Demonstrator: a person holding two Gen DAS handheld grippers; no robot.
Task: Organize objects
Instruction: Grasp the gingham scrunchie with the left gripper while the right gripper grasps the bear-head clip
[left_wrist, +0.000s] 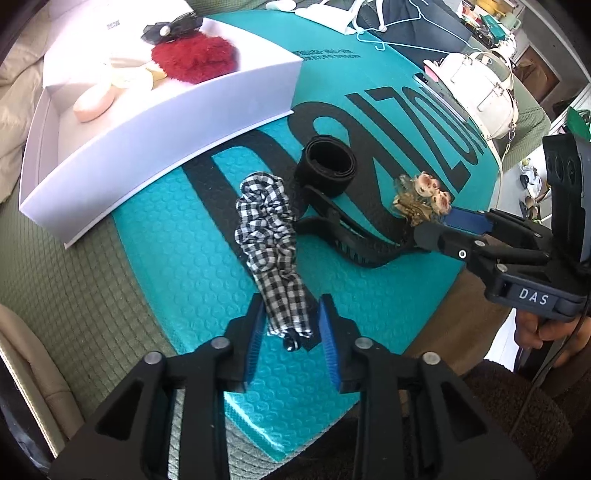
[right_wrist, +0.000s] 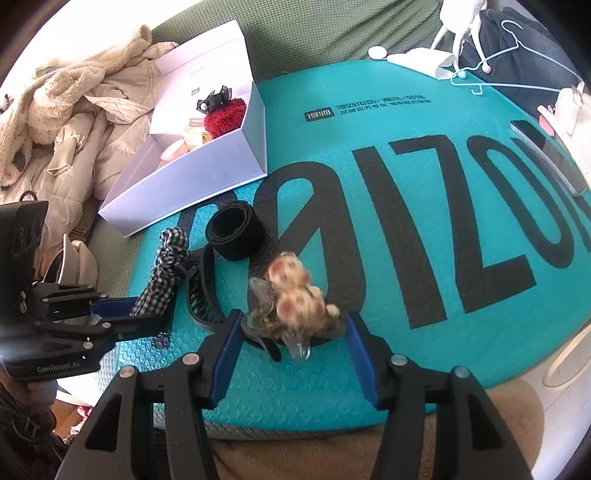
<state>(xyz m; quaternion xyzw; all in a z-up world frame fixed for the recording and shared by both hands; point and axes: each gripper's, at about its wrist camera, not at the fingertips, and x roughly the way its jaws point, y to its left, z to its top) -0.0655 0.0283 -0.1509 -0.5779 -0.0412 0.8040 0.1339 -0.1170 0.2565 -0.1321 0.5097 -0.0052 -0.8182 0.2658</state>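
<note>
A black-and-white checked scrunchie lies on the teal bubble mailer; its near end sits between the fingers of my open left gripper, apart from the pads. A plush leopard-print hair clip lies between the fingers of my open right gripper, with gaps on both sides. It also shows in the left wrist view, next to my right gripper. A rolled black band and a black toothed headband lie between them. The white box holds a red fluffy scrunchie, a black bow clip and pink items.
A white handbag, a light blue hanger and dark clothing lie at the far right. A beige coat and fleece are piled left of the box. A green quilted cover lies under the mailer.
</note>
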